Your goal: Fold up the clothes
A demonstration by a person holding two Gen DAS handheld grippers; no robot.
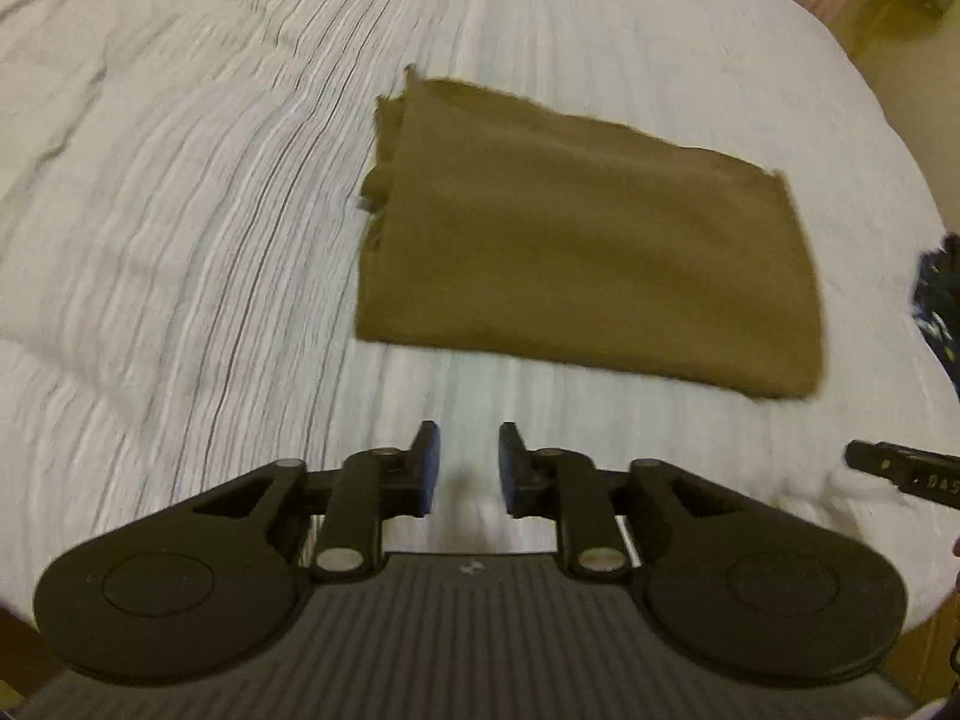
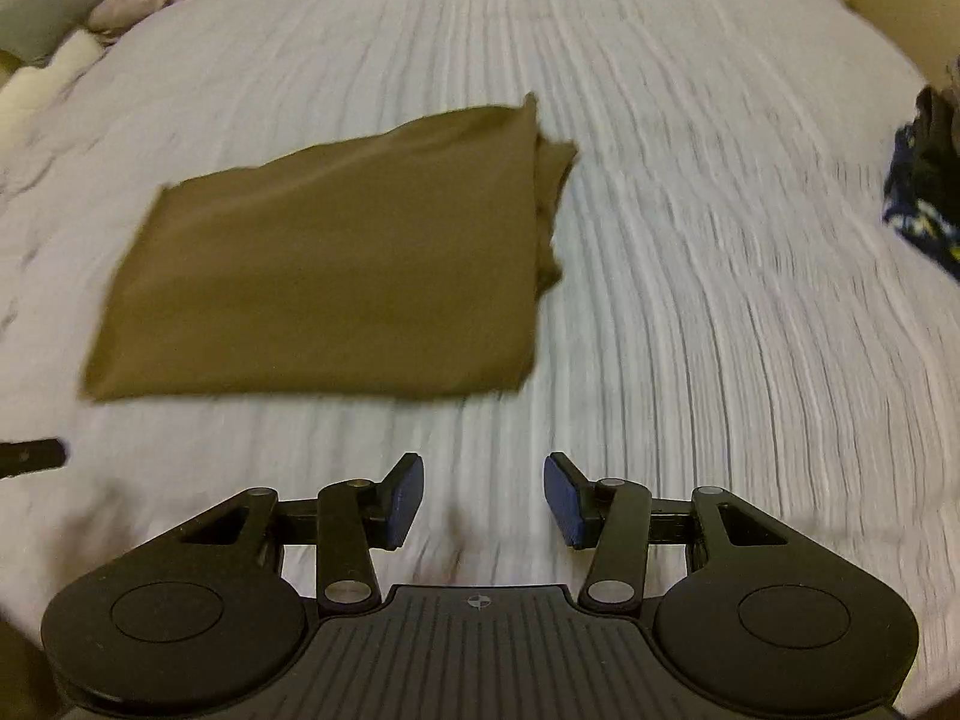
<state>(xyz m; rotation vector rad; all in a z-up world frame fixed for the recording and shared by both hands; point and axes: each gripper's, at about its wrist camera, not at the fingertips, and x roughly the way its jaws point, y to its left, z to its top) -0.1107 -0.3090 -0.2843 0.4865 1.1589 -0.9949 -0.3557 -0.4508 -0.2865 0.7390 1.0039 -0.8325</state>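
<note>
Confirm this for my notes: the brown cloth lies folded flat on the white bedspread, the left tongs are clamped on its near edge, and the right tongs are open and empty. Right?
Not quite. The left tongs are not clamped on the brown cloth: the left wrist view shows them open, clear of its near edge, with only white bedspread between them. The cloth does lie folded flat, and the right tongs are open and empty.

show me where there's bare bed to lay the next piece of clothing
Bare bedspread lies between the folded brown cloth and the dark patterned garment at the right edge. A bare strip also runs along the cloth's near edge. The far left corner is crowded with pillows.
</note>
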